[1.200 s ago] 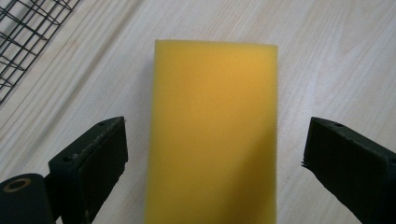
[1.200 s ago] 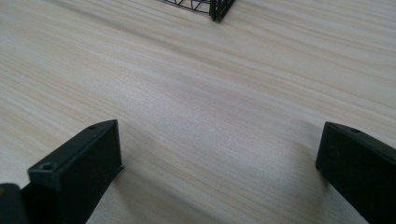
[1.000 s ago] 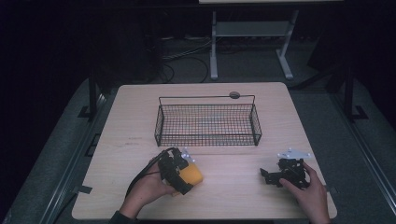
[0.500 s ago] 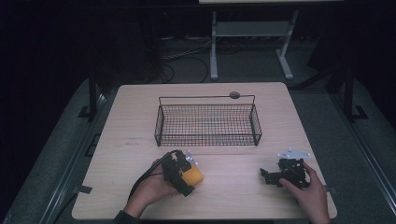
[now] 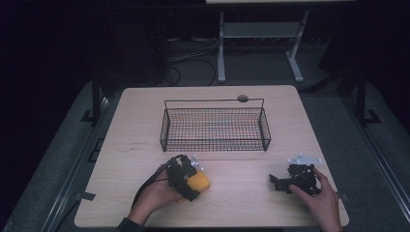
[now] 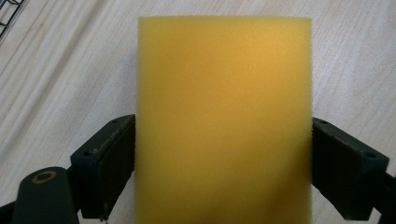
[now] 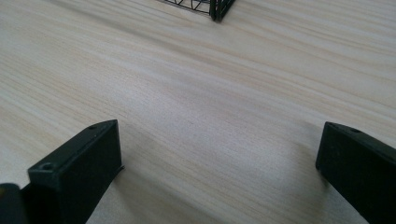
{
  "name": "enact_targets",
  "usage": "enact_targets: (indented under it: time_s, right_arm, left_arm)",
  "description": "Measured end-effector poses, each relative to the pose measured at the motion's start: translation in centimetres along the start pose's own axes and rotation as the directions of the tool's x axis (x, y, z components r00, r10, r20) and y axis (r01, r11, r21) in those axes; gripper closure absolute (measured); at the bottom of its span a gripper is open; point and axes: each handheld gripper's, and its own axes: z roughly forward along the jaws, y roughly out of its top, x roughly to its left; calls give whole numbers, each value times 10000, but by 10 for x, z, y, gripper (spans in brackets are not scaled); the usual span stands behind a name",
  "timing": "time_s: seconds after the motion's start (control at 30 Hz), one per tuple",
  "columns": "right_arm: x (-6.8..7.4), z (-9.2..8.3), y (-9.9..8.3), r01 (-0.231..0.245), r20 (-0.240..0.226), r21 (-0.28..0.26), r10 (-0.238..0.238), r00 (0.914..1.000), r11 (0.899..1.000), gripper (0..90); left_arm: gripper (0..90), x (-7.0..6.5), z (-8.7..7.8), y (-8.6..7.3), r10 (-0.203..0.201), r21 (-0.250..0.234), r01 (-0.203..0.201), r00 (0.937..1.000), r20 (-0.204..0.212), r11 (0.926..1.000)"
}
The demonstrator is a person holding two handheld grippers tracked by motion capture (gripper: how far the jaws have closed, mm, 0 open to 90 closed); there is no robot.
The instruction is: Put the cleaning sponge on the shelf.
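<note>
Sponge (image 6: 224, 121): lying between the left gripper (image 5: 186, 176) fingers, positioned for pickup.
Left gripper fingers: just been closing, flanking both sponge sides.
Right gripper (image 5: 290, 181) fingers: standing wide, idling on tabletop (image 5: 145, 125).
Basket (image 5: 215, 126): waiting nearby as the likely destination.

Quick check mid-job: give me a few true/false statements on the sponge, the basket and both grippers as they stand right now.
1. The yellow sponge sits between the jaws of the left gripper. True; those jaws have just been closing on it.
2. The sponge lies inside the wire basket. False: it is on the table, in front of the basket.
3. The right gripper holds a second sponge. False: its jaws stand open over bare table.
4. The basket holds nothing. True.
5. The right gripper rests on the basket's rim. False: it is near the table's front right corner, apart from the basket.
</note>
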Motion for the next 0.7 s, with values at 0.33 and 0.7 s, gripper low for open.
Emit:
enact_targets:
  time_s: [0.33, 0.7]
  right_arm:
    - [0, 0, 0, -8, 1, 3, 8, 10000, 10000, 0]
    - [0, 0, 0, -3, 0, 0, 3, 10000, 10000, 0]
  left_arm:
    - [216, 0, -2, -1, 17, -38, -17, 10000, 21, 10000]
    - [227, 2, -3, -2, 41, -65, -39, 9998, 195, 10000]
